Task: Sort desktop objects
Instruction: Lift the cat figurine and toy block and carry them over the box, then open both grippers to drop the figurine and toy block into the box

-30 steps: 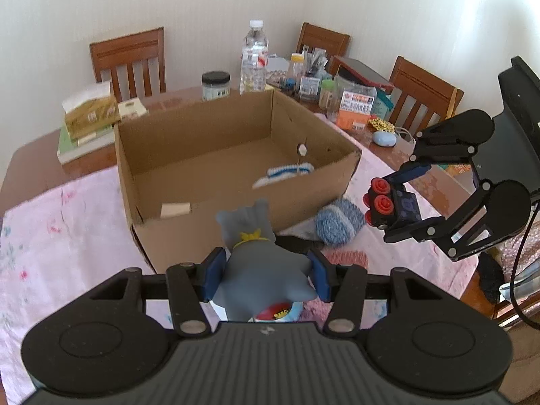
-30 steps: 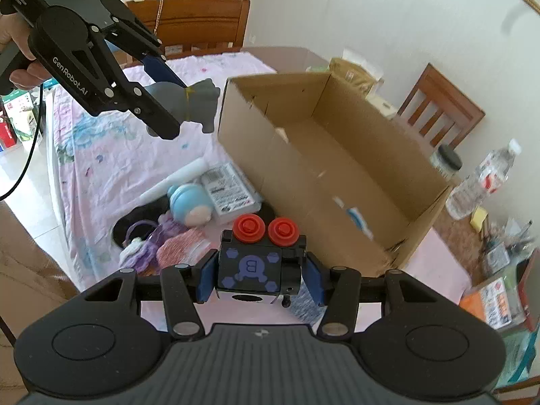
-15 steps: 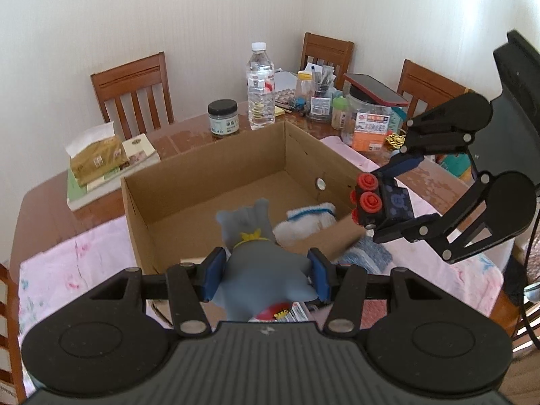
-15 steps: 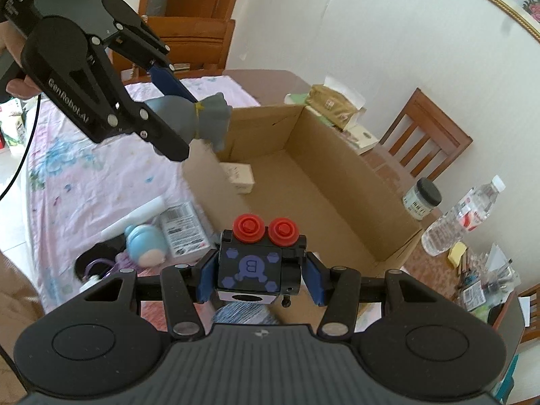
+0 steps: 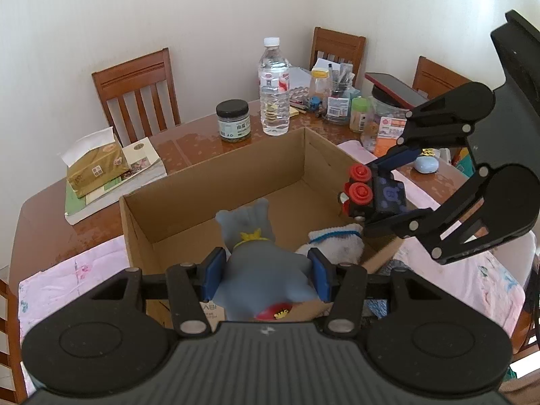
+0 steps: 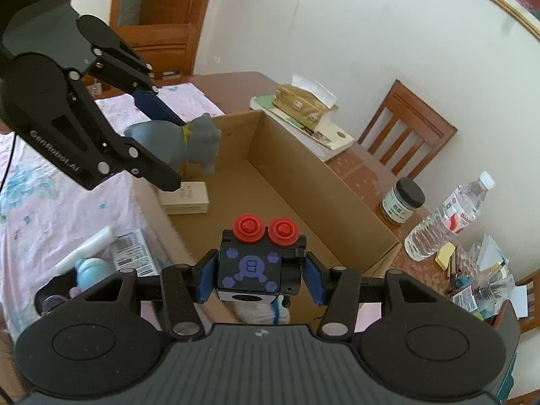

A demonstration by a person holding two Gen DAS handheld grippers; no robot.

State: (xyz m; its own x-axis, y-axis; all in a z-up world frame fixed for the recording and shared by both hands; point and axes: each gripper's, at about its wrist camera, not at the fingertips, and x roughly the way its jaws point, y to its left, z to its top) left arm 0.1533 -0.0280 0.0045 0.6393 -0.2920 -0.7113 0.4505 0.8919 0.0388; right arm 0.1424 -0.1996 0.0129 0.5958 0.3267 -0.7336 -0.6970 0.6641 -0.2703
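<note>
From my left wrist view, the left tongs (image 5: 266,275) pinch a grey soft plush toy (image 5: 256,256) over the open brown cardboard box (image 5: 209,199); a white sock (image 5: 337,239) lies inside.

My right wrist view shows the right tongs (image 6: 260,275) pinching a black cube toy with red knobs (image 6: 251,265) above the box, plus a small beige carton (image 6: 185,197) within.

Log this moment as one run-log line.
left claw: shut on grey toy | right claw: shut on black cube | both over box | in box: sock, small carton
</note>
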